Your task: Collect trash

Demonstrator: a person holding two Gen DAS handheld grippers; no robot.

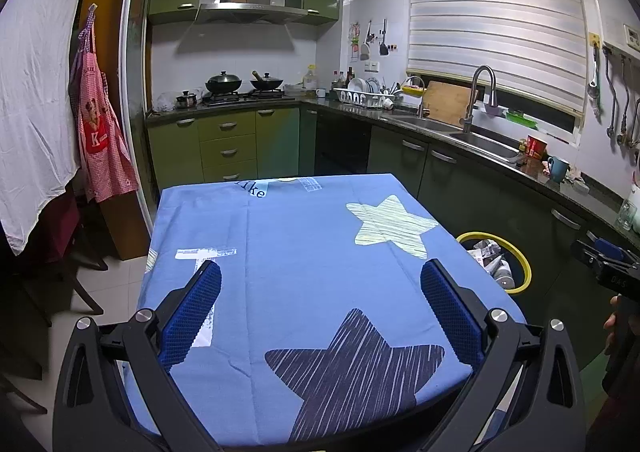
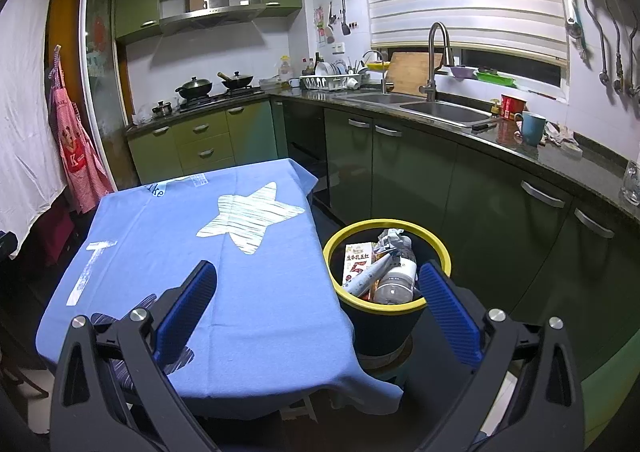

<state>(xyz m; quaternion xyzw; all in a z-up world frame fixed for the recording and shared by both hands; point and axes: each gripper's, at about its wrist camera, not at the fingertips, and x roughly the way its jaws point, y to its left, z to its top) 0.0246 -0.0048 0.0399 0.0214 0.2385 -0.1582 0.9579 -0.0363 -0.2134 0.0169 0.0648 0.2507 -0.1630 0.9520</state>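
Note:
A black bin with a yellow rim [image 2: 436,248] stands on the floor at the right of the table; it also shows in the left wrist view [image 1: 526,272]. It holds trash: a carton [image 2: 357,260], a clear plastic bottle [image 2: 396,284] and crumpled wrappers [image 2: 390,238]. My left gripper [image 1: 320,276] is open and empty above the near half of the blue star-print tablecloth [image 1: 300,244]. My right gripper [image 2: 318,276] is open and empty, above the table's right edge and the bin. The right gripper's body [image 1: 608,268] shows at the far right of the left wrist view.
Green kitchen cabinets [image 2: 460,188] and a dark counter with a sink [image 2: 444,110] run along the right and back. A blue mug [image 2: 532,128] and a red tin [image 2: 510,106] stand on the counter. A red apron [image 1: 100,140] and a white cloth [image 1: 32,92] hang at left.

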